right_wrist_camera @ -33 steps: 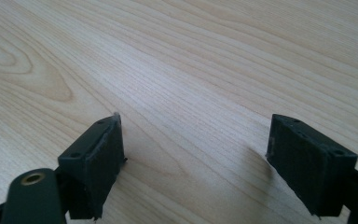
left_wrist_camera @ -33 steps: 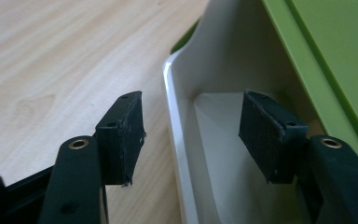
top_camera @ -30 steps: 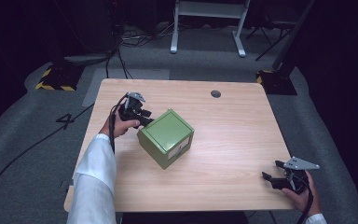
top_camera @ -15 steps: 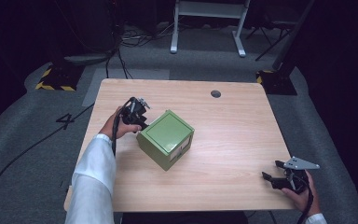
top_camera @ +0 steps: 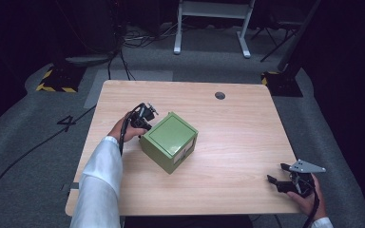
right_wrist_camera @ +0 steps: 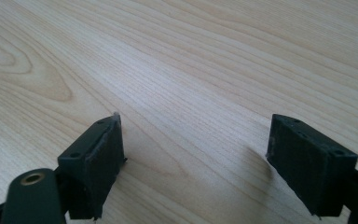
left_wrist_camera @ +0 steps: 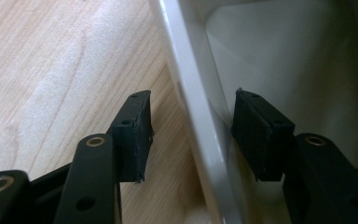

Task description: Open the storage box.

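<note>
Table (top_camera: 228, 142): light wood, round dark grommet hole (top_camera: 220, 95) near far edge. Floor (top_camera: 28, 156): grey carpet, marked with a black "4" (top_camera: 69, 122). Cables (top_camera: 138, 40): black, loose on the floor beyond the table. Hazard-striped bases (top_camera: 56, 81): yellow-black, at far left and far right. White frame (top_camera: 214, 21): metal legs, behind the table.

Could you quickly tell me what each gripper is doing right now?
Left gripper: jaws have just been closing astride the green box's wall, not yet pressing.
Right gripper: open, holding nothing.
</note>
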`<state>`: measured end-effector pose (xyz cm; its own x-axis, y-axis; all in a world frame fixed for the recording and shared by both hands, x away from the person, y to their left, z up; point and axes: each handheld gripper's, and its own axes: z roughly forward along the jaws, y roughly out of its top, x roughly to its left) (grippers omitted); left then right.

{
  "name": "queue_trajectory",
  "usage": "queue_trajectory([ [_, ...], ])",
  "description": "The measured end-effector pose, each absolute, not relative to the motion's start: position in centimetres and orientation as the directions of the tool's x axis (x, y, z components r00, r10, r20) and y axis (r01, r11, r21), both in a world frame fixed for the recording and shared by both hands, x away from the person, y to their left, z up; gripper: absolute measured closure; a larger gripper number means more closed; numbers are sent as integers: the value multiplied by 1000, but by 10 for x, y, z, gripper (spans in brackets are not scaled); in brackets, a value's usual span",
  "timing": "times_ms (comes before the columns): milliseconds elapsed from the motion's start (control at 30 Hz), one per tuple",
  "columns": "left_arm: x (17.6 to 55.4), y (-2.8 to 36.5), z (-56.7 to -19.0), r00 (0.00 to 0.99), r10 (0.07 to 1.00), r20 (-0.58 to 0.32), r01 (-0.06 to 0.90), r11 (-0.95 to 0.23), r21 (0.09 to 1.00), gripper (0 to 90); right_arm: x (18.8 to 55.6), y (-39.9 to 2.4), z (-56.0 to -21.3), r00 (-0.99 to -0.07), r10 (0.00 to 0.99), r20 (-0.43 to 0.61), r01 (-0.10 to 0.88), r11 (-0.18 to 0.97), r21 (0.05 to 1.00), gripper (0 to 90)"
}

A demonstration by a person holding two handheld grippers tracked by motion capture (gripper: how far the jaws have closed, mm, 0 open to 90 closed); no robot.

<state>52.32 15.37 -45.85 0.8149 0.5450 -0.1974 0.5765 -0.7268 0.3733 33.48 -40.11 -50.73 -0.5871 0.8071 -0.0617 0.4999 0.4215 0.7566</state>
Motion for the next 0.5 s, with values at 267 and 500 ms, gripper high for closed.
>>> queue_trajectory([
  [267,526,149,-455,829,535,-164,555,-750,360,563,335,-401,-507,-588,807,-62,499,422,757,187],
  [500,527,167,-448,793,597,-122,591,-703,395,615,335,-401,-507,-587,807,-62,500,422,756,187],
])
